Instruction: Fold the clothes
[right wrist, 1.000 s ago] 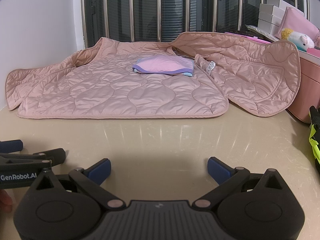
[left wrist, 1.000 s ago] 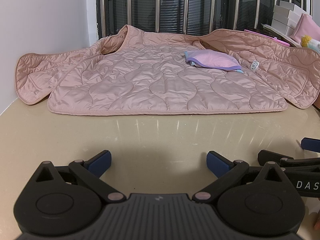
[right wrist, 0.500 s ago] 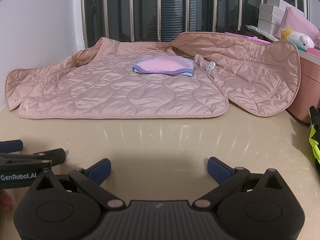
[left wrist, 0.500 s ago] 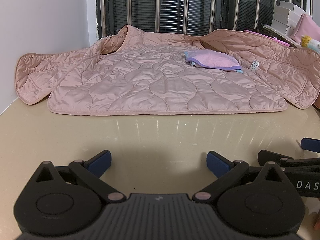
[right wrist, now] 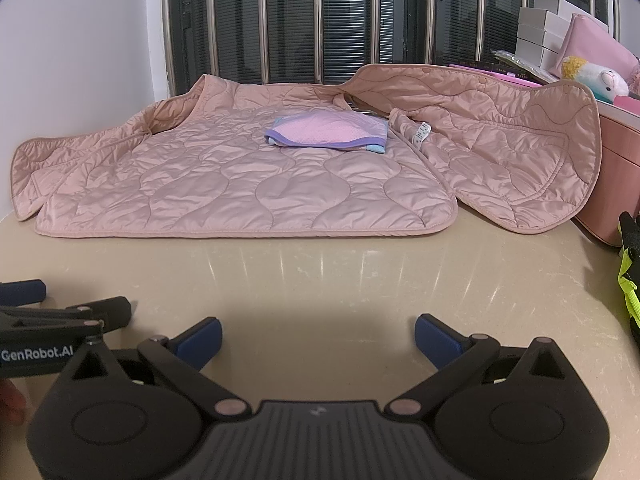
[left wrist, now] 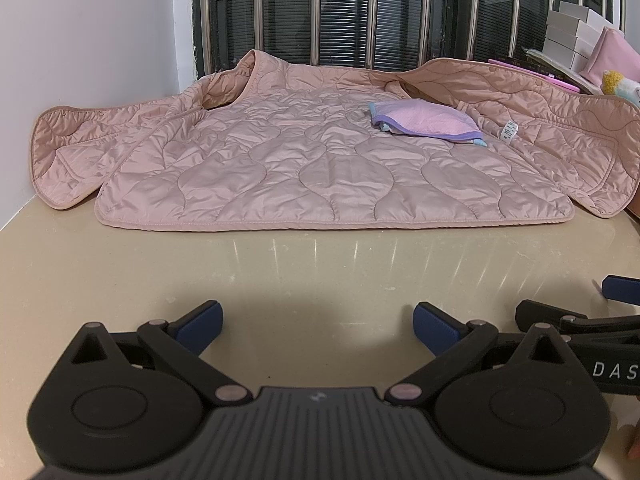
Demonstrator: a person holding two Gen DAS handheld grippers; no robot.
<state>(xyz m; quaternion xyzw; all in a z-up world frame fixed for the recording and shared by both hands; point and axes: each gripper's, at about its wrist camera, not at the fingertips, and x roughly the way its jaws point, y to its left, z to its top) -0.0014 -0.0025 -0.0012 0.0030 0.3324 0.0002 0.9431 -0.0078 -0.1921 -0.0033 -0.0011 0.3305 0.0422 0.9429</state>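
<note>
Jacket: pink quilted jacket (left wrist: 328, 168) lies opened flat at 12 o'clock on the beige surface (left wrist: 320, 272).
On top: small folded lilac garment (left wrist: 426, 120) rests at about 1 o'clock.
Left hand-held gripper (left wrist: 316, 322): jaws spread, empty.
Right hand-held gripper (right wrist: 318, 330): jaws spread, empty.
Handling: likely light, soft, puffy, slick shell.
Grip: pinch the stitched hem or front-panel edges.

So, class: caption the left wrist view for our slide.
Open left gripper faces a pink quilted jacket spread flat.
</note>
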